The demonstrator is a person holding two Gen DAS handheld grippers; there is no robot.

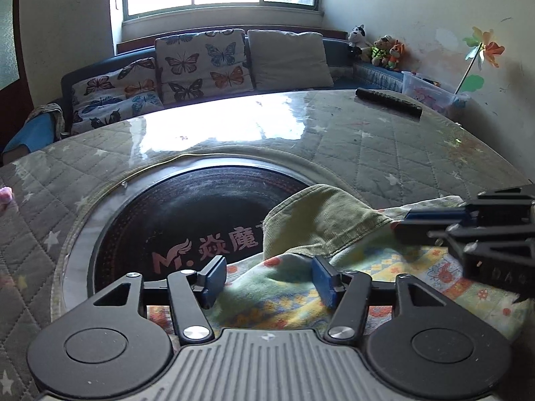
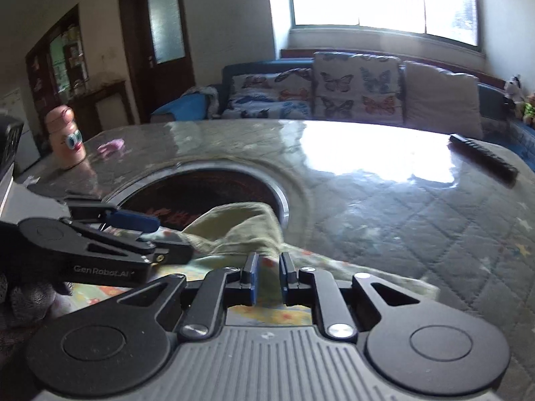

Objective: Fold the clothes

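Note:
A small garment with a colourful print and a pale green lining point(image 1: 321, 217) lies on the table, partly over the round dark heater plate point(image 1: 174, 214). My left gripper point(image 1: 269, 279) is open, its blue pads either side of a fold of the printed cloth. My right gripper point(image 2: 267, 275) has its jaws close together around the garment's edge point(image 2: 234, 230), apparently pinching the cloth. The right gripper also shows in the left wrist view point(image 1: 468, 227) at the right, over the garment. The left gripper shows in the right wrist view point(image 2: 133, 230) at the left.
The table carries a quilted grey cover under clear plastic point(image 1: 384, 140). A black remote point(image 1: 388, 102) lies at the far right. A pink bottle with eyes point(image 2: 67, 140) stands at the far left. A sofa with butterfly cushions point(image 1: 200, 63) runs behind the table.

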